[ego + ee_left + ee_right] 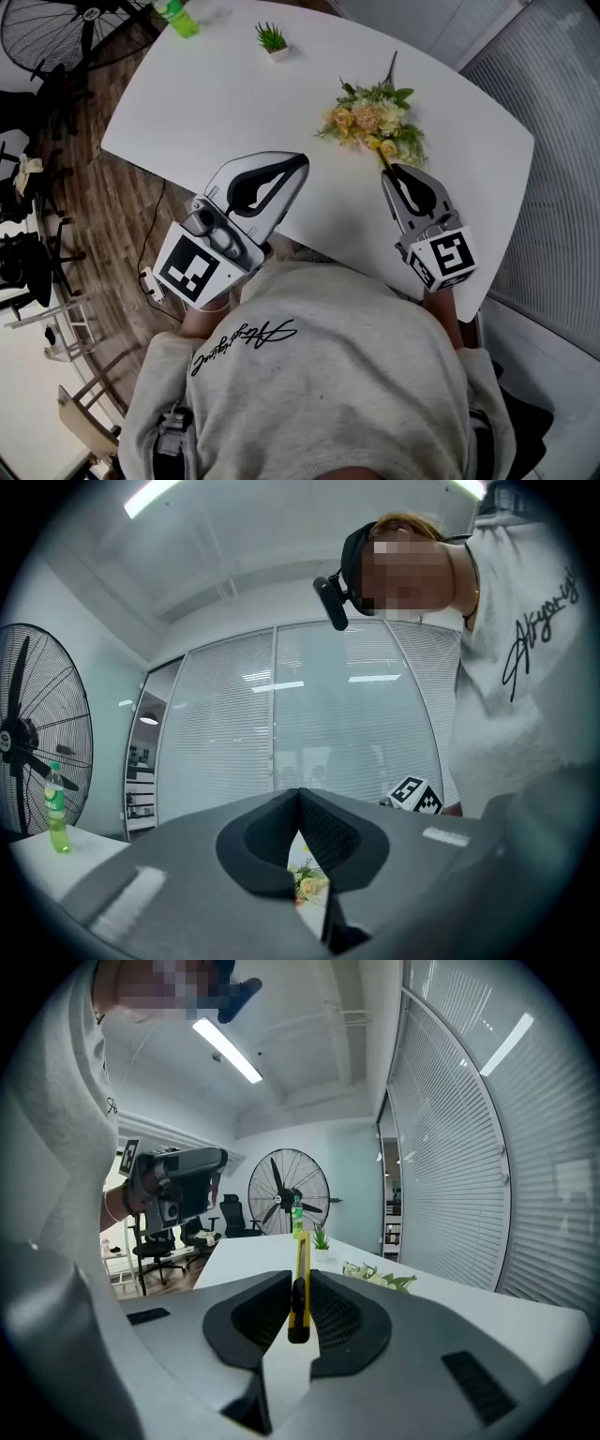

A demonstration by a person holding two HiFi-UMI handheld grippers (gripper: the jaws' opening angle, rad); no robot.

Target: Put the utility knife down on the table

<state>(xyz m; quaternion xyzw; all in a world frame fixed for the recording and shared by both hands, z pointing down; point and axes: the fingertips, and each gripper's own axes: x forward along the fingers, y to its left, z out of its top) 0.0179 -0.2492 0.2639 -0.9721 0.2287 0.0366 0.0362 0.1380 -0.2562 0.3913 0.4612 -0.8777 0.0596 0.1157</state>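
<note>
Table (246, 1256) bg; right gripper view: knife (301, 1279).

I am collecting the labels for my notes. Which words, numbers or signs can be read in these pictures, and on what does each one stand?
Nothing can be quoted with certainty.
Sweatshirt: black cursive script, too stylised to read.
Left marker cube and right marker cube: square code patterns, no letters.
Green bottle: label too small to read.
Utility knife: no print visible.
</note>
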